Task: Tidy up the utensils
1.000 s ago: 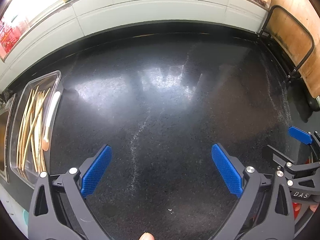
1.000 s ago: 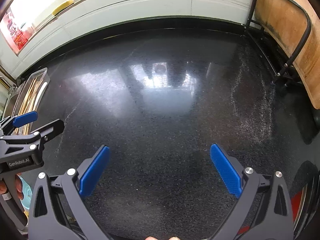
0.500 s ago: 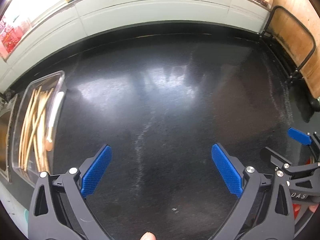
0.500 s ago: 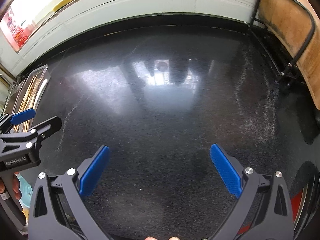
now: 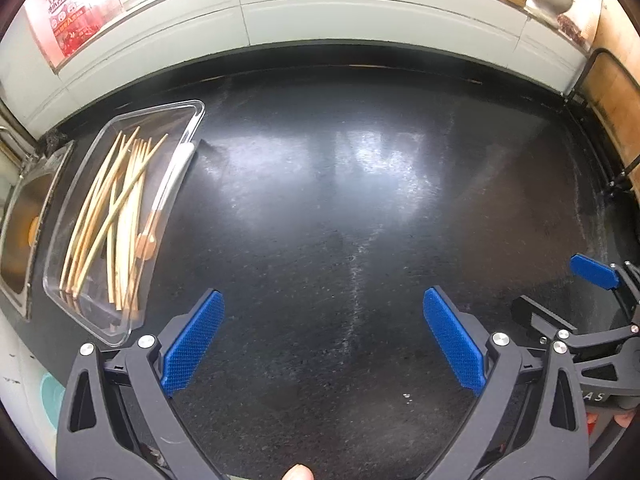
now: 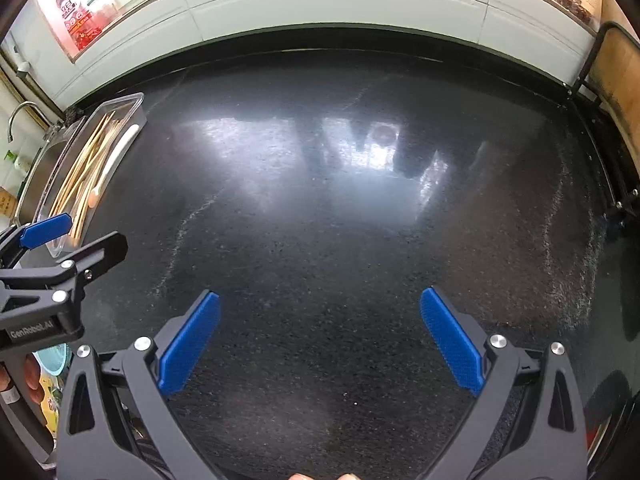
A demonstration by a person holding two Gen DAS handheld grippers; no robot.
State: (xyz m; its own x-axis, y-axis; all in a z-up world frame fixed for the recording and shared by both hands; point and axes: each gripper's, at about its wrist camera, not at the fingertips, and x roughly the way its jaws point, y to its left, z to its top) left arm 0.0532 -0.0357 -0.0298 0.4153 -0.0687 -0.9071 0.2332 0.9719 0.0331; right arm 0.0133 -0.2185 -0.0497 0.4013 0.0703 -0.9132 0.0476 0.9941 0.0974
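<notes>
Left wrist view: the left tool [image 5: 322,334] hovers over the dark worktop [image 5: 360,208], blue pads wide apart, empty. The clear tray [image 5: 192,114] of chopsticks [image 5: 108,216] lies ahead-left, sticks running lengthwise away.

Right wrist view: the right tool [image 6: 318,336], also spread and empty, sees that tray [image 6: 134,100] far off left. The left tool looks nearer.
</notes>
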